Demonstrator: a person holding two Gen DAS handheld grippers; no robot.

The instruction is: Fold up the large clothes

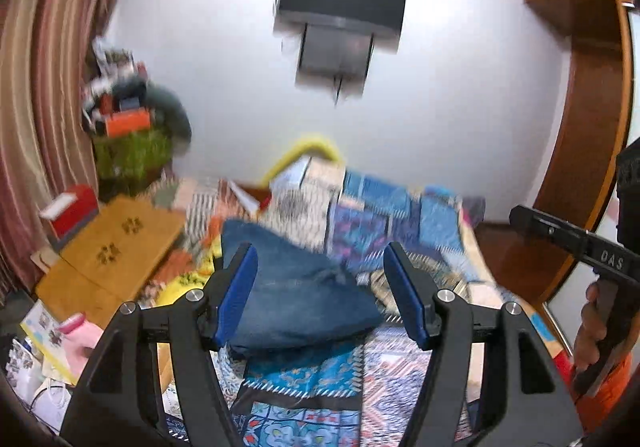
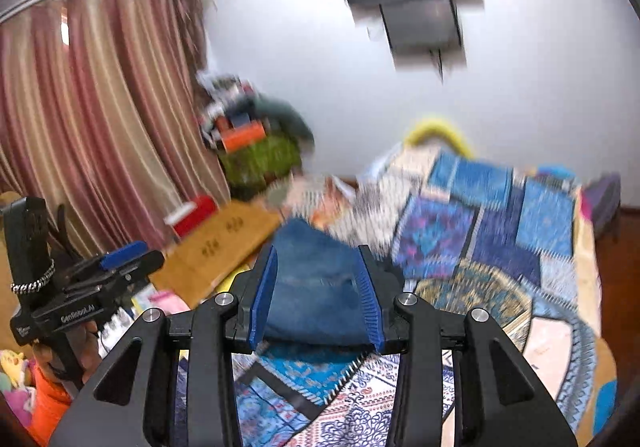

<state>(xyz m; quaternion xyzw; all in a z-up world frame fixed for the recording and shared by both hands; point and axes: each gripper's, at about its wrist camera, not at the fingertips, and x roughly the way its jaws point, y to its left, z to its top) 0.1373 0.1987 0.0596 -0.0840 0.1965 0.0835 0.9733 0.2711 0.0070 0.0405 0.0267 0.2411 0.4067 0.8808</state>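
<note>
A folded pair of blue jeans (image 1: 296, 295) lies on the patchwork quilt (image 1: 404, 371) of the bed. My left gripper (image 1: 320, 251) hovers above and in front of it, jaws open, blue pads (image 1: 236, 291) clear of the denim. In the right wrist view the same jeans (image 2: 316, 287) show through the gap of my right gripper (image 2: 318, 253), which is also open and narrower, its pads (image 2: 264, 295) not pressing the cloth. Each gripper appears at the edge of the other's view, held by a hand (image 1: 592, 323). Both views are motion-blurred.
A wooden board (image 1: 116, 247) and a red box (image 1: 70, 211) lie left of the bed. Clutter on a green basket (image 1: 132, 151) stands by the striped curtain (image 2: 92, 107). A wall-mounted TV (image 1: 340, 3) hangs ahead, and a wooden wardrobe (image 1: 588, 87) is at right.
</note>
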